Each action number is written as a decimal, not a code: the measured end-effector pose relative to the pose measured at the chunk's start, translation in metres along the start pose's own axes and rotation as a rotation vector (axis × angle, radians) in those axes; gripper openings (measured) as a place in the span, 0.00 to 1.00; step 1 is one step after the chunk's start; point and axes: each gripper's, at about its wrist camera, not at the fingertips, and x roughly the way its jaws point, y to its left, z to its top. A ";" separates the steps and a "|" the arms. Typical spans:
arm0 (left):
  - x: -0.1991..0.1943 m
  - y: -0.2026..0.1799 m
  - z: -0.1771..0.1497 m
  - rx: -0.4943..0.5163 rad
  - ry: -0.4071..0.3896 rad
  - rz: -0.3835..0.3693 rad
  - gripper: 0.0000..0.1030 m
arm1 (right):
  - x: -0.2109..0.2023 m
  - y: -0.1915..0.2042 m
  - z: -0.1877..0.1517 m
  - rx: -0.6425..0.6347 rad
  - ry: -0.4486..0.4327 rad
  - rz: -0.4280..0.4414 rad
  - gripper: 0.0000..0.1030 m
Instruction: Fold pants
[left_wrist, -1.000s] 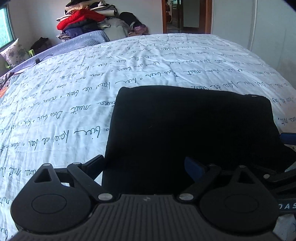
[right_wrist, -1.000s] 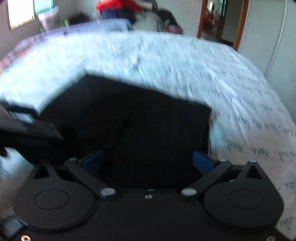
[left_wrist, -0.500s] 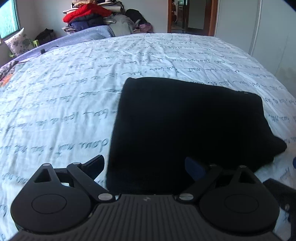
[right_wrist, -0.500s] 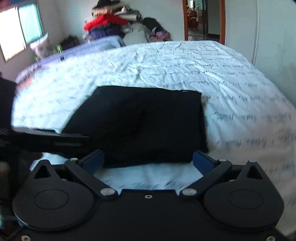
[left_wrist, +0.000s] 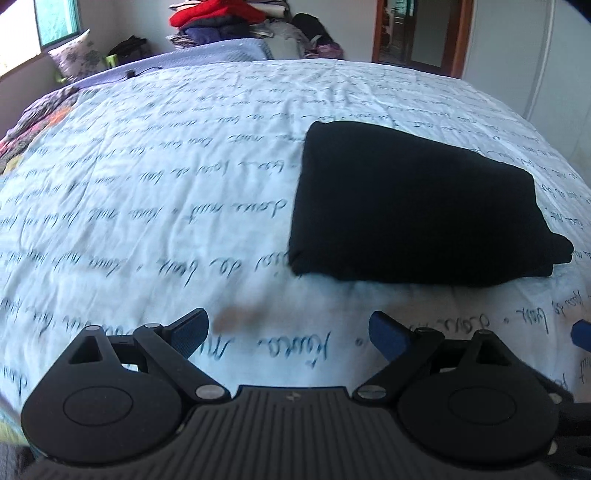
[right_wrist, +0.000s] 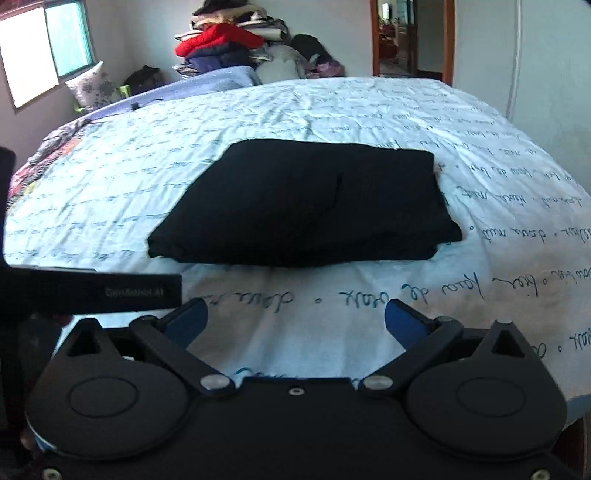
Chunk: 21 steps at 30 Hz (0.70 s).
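The black pants (left_wrist: 413, 206) lie folded into a flat rectangle on the bed, also seen in the right wrist view (right_wrist: 306, 206). My left gripper (left_wrist: 288, 332) is open and empty, hovering over the sheet in front of and to the left of the pants. My right gripper (right_wrist: 295, 321) is open and empty, a short way in front of the pants' near edge. The left gripper's body (right_wrist: 92, 291) shows at the left of the right wrist view. A blue fingertip of the right gripper (left_wrist: 581, 332) shows at the right edge of the left wrist view.
The bed is covered by a white sheet with script print (left_wrist: 147, 184). A pile of clothes (right_wrist: 221, 44) and a pillow (right_wrist: 92, 86) lie at the far end. A doorway (right_wrist: 410, 37) stands behind the bed. The bed's right edge (right_wrist: 554, 177) drops off near a wall.
Both grippers have pulled back from the pants towards the bed's near edge. The pants now lie free and farther away in both views. The left gripper has also shifted left.
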 end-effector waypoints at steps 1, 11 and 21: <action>-0.002 0.001 -0.002 -0.003 -0.004 0.005 0.93 | -0.002 0.004 -0.002 -0.015 -0.007 -0.011 1.00; -0.021 -0.003 -0.018 0.025 -0.019 0.022 0.93 | -0.016 0.004 -0.012 -0.044 -0.064 -0.057 1.00; -0.017 -0.011 -0.020 0.055 -0.010 0.007 0.93 | -0.014 -0.002 -0.014 -0.022 -0.052 -0.073 1.00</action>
